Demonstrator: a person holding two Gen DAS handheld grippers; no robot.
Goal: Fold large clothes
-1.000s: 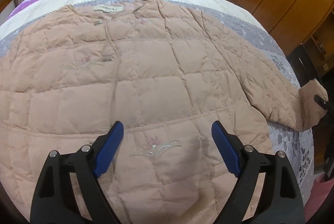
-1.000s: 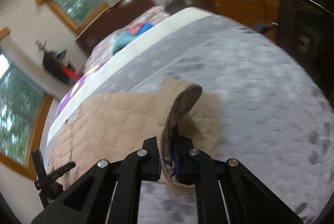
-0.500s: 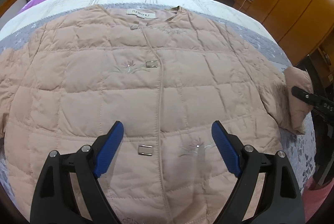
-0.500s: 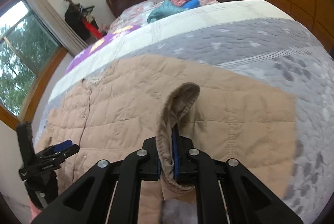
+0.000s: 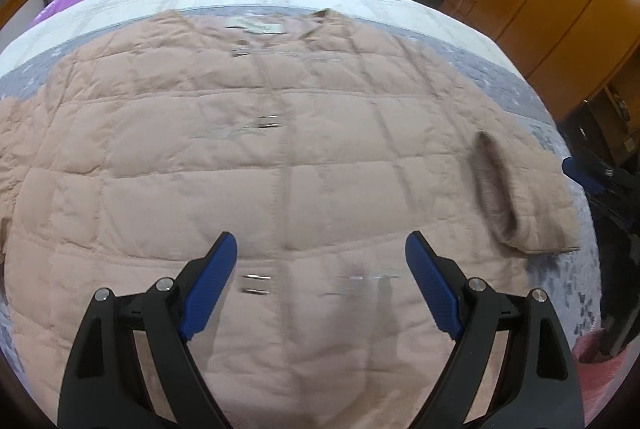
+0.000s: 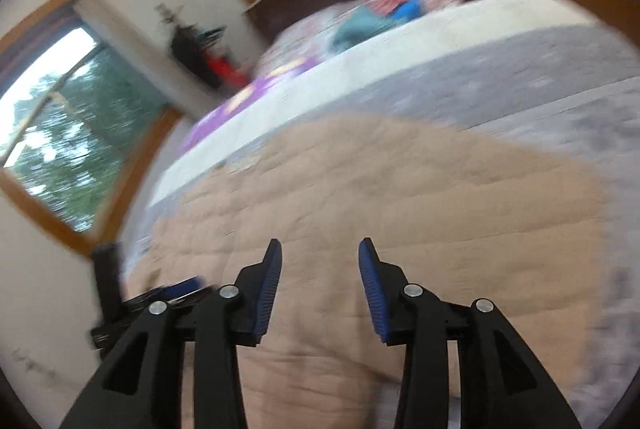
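the pink quilted jacket (image 5: pixel 280 165) is lying face up and spread flat across the grey bedspread (image 5: pixel 516 85), collar toward the headboard, snaps closed down the front. its right sleeve (image 5: pixel 516 189) is sitting folded in over the side panel, cuff opening gaping toward the middle. the right gripper (image 6: pixel 320 285) has just been opening its jaws and nothing is between them now, just quilted fabric underneath, so the sleeve is let go (that view is pretty smeared, so i'm not reading fine detail off it). the left gripper (image 5: pixel 320 285) is hovering over the lower front with its jaws spread wide, gripping nothing. what i'd worry about: that puffy sleeve is only resting there, and padded fabric like this is springy, so it could be creeping back out toward the bed edge before the next fold pins it. the cuff end is also sitting near the side of the mattress, so a careless brush from the right gripper pulling away could be dragging it off. the other sleeve is running out of frame on the left, can't tell how it's lying.
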